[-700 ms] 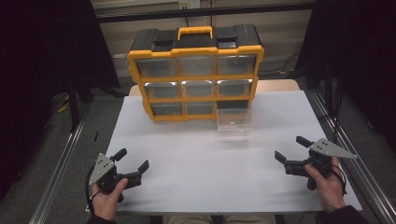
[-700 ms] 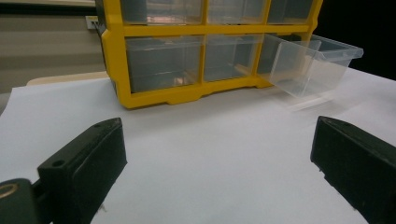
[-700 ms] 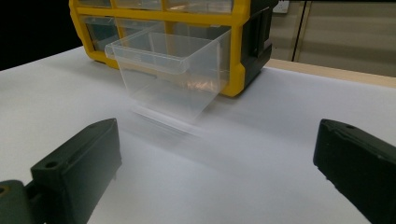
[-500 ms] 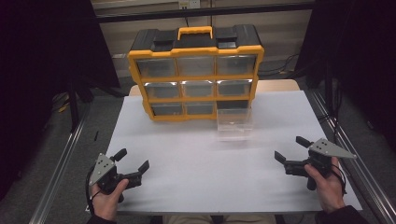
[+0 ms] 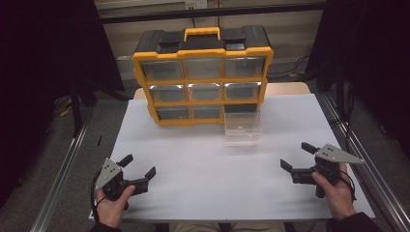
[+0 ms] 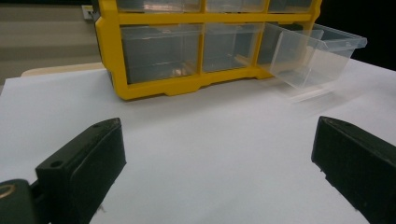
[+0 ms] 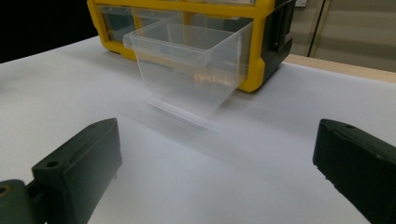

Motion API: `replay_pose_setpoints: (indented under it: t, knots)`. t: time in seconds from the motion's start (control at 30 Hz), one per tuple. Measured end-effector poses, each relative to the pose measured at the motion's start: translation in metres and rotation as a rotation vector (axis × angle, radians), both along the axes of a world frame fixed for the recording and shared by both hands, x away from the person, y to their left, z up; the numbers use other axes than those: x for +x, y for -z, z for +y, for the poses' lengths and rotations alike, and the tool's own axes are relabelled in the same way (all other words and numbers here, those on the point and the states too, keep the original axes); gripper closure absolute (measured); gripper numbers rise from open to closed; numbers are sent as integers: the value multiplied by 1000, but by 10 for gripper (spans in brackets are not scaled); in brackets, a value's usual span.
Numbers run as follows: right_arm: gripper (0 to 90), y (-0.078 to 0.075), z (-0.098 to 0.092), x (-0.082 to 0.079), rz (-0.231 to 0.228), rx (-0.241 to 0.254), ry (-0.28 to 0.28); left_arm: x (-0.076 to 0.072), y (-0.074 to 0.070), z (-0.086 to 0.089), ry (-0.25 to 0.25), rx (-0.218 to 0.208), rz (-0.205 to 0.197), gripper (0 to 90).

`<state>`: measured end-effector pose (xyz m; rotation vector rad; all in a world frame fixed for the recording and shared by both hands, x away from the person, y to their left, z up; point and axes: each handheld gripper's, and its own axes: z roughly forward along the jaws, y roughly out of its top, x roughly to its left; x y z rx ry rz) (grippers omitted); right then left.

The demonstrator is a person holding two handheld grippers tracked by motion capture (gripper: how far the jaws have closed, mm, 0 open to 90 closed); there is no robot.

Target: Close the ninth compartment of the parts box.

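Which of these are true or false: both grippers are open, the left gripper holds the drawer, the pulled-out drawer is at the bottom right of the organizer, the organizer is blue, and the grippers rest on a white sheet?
1. Both grippers are open. True: the left gripper and the right gripper have their jaws spread with nothing between them.
2. The left gripper holds the drawer. False: the drawer sits apart from both grippers.
3. The pulled-out drawer is at the bottom right of the organizer. True.
4. The organizer is blue. False: the organizer is yellow and black.
5. The grippers rest on a white sheet. Cannot be confirmed: they are over the sheet, but contact is not clear.
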<state>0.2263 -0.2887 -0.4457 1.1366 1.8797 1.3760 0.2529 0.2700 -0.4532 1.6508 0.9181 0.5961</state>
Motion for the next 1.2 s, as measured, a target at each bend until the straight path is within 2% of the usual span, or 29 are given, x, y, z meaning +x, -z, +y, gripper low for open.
replay_pose_setpoints:
  t: [0.73,1.07,1.2]
  knots:
    - [16,-3,26,2,31,3,-127,-3,-2,0,2,12,-12,27]
    - [19,-5,42,8,31,6,-155,-4,-2,-1,8,11,-10,27]
    - [45,-4,47,13,49,12,-159,-4,-2,-1,11,19,-11,27]
